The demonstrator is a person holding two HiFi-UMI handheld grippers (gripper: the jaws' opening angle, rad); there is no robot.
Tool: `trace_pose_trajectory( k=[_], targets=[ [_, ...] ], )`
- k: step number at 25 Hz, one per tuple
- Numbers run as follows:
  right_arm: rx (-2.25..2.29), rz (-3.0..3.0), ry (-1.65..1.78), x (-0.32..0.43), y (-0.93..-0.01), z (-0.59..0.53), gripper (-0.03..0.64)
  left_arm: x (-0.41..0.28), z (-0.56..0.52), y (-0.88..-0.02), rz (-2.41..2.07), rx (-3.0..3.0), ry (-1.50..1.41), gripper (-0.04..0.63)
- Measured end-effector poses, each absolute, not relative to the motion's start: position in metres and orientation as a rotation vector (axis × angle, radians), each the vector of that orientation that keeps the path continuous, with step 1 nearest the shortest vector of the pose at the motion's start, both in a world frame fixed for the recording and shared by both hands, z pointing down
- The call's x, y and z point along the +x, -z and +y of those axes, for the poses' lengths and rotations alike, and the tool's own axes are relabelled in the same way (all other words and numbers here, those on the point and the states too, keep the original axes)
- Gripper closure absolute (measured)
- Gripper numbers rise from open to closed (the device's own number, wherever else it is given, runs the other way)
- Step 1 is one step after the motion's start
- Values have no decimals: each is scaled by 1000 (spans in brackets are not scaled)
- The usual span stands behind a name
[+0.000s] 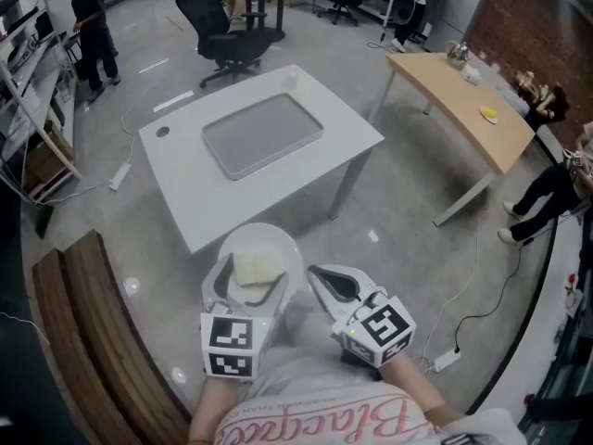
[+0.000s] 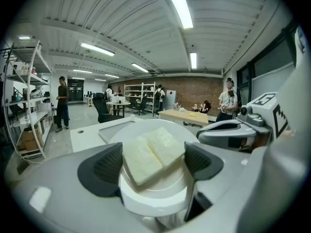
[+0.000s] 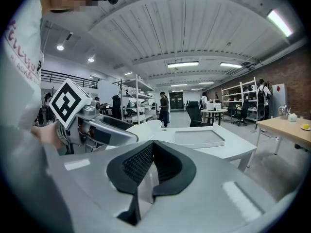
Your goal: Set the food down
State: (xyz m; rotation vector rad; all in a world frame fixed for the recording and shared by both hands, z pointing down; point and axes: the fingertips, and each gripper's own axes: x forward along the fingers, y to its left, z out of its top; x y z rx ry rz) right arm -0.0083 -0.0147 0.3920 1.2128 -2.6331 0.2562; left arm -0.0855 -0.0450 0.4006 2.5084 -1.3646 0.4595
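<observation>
A white plate [image 1: 269, 248] carrying two pale slabs of food [image 1: 257, 267] hangs in the air in front of me, over the floor short of the white table [image 1: 185, 193]. My left gripper [image 1: 252, 284] is shut on the plate, one dark pad on each side of it. In the left gripper view the food [image 2: 151, 153] lies between the pads [image 2: 108, 168] on the plate [image 2: 155, 198]. My right gripper [image 1: 317, 274] is shut and empty, just right of the plate; its pads meet in the right gripper view [image 3: 150, 171].
A grey tray [image 1: 262, 134] lies on the white table. A wooden desk [image 1: 463, 100] stands to the right, a black office chair [image 1: 227, 26] behind the table, a curved wooden bench [image 1: 93, 323] at my left. Cables and a power strip [image 1: 447, 360] lie on the floor. People stand around the edges.
</observation>
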Motion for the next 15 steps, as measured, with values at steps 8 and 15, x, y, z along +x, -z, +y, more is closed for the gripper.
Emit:
trace_pose_trajectory(
  k=[8,15],
  targets=[
    [1231,-2654,-312,13,-401,-78,615,-68,-109,-407,-1396,2491,-494,199],
    [1172,-2686,-320,18,-393,-153,615,-58,-187,-408,-1452,2440,-505,199]
  ],
)
